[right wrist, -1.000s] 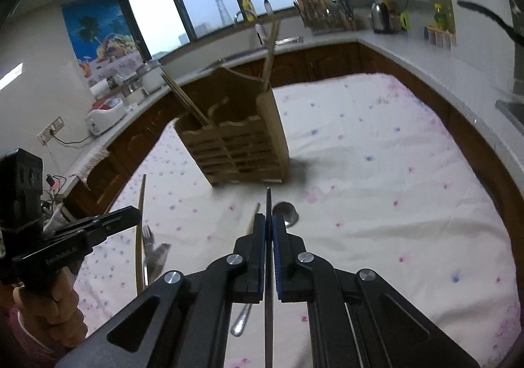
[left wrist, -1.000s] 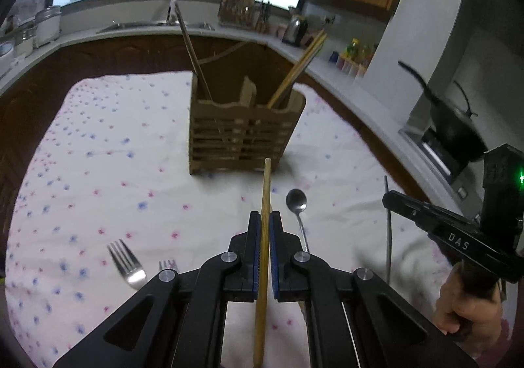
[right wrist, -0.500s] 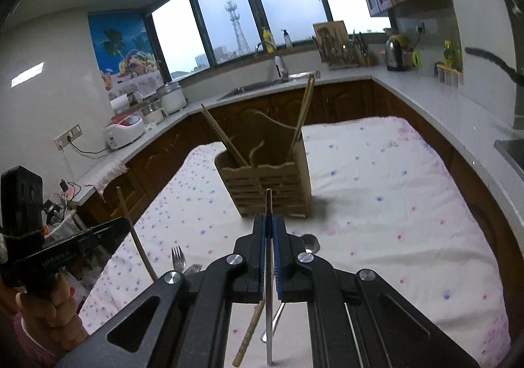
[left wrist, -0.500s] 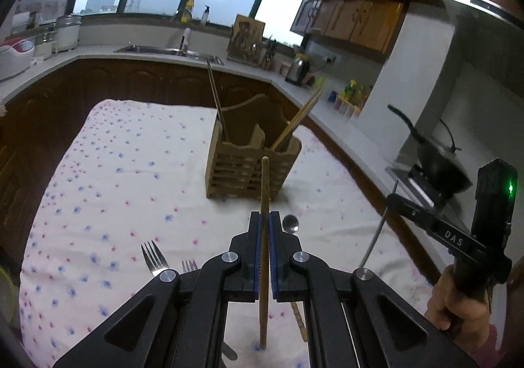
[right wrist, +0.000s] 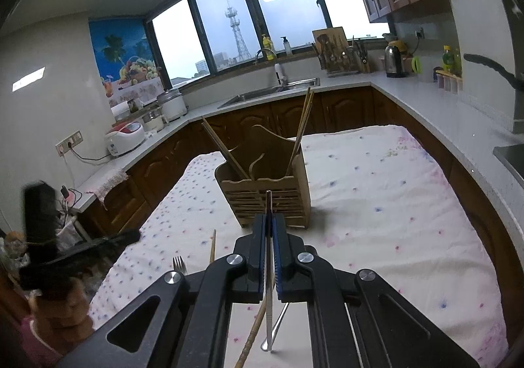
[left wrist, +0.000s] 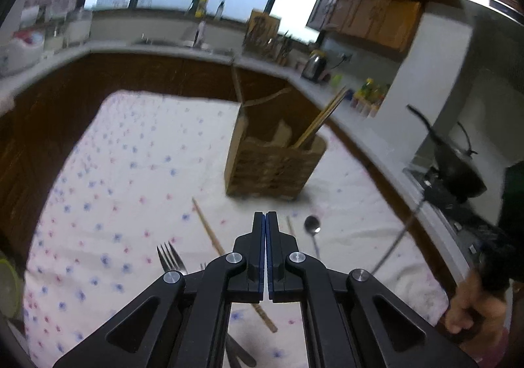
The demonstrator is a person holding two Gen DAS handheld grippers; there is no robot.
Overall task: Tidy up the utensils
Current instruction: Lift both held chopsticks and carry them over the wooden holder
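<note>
left gripper jaws pressed together, blue pads meeting, nothing between them; tilted downward, tips short of the wooden utensil holder, a little to its left; right gripper clamped on a thin metal utensil handle running lengthwise between the pads, tip sticking out ahead toward the holder; tilted downward; right hand gripping its handle at lower right, blurred; left hand wrapped on its handle at lower left
</note>
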